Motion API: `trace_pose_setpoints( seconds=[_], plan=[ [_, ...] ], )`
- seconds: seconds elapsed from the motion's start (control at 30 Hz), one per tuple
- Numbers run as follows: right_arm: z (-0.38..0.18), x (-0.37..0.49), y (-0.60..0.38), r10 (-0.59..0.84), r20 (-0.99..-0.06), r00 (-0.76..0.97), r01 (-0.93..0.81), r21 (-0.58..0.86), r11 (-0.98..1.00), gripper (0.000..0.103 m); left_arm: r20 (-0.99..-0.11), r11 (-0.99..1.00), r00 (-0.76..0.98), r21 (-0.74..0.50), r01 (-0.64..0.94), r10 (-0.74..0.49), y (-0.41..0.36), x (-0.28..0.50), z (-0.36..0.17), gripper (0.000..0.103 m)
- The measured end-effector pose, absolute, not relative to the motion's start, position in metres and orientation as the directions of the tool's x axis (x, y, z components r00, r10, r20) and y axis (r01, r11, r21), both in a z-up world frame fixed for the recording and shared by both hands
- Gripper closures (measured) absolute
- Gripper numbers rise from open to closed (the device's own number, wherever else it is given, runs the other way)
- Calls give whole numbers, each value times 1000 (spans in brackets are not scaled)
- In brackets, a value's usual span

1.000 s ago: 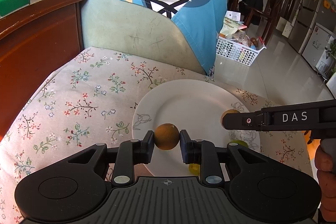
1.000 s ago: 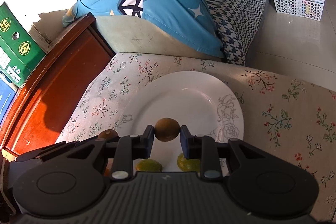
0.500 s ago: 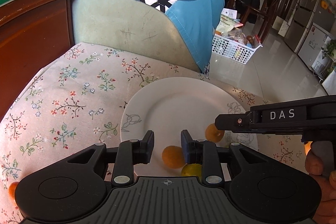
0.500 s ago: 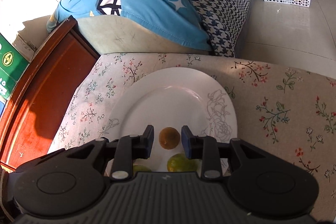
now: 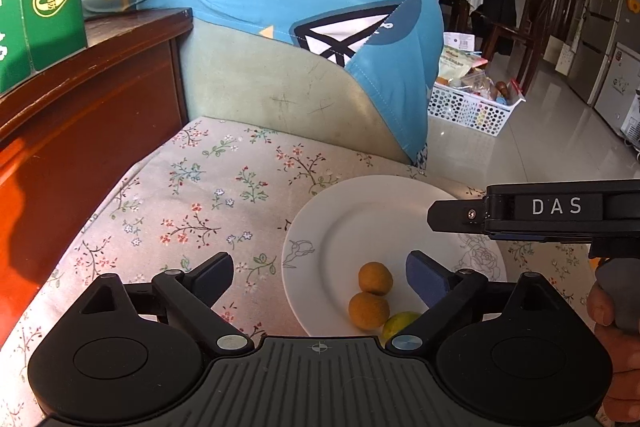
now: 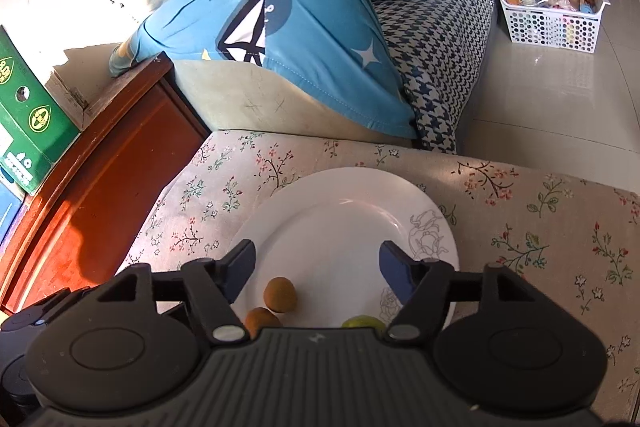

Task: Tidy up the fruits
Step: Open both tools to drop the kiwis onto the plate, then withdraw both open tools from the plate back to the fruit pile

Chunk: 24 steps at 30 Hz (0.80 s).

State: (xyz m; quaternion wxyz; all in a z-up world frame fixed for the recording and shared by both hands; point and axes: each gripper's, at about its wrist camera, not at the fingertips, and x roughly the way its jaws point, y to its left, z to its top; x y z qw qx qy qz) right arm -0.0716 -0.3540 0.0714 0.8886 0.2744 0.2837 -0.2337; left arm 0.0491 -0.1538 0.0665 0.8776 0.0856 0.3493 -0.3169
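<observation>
A second ago each tool clamped a small brown fruit above the white plate (image 5: 360, 203). Now we see both fruits lying on the plate. Our left tool (image 5: 320, 273) is spreading wide, nothing between its pads. Our right tool (image 6: 318, 263) is also opening, with nothing gripped. The two brown fruits (image 5: 375, 278) (image 5: 368, 311) rest just beside each other near the plate's near edge, with a green fruit (image 5: 400, 321) beside them at the rim. The plate sits on a floral-cloth surface (image 5: 200, 195), in front of a blue cushion (image 5: 320, 11).
</observation>
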Motion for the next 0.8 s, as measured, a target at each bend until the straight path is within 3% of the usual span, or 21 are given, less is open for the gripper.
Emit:
trace_pose_setpoints(
  seconds=[0.07,0.27,0.8],
  plan=[
    [75,-73,-349,-278,-631,724,576,332,747,15,-662,795,561,-89,600,-497,-146,48,69,8],
    [81,-81,-332,-329,-619,713,594,283,753,2,-667,837,588,-99,538,-457,-120,46,77,7],
    [71,-106,-284,-260,-605,753,510,286,812,2,-683,883,617,-90,460,-391,-59,36,79,2]
  ],
)
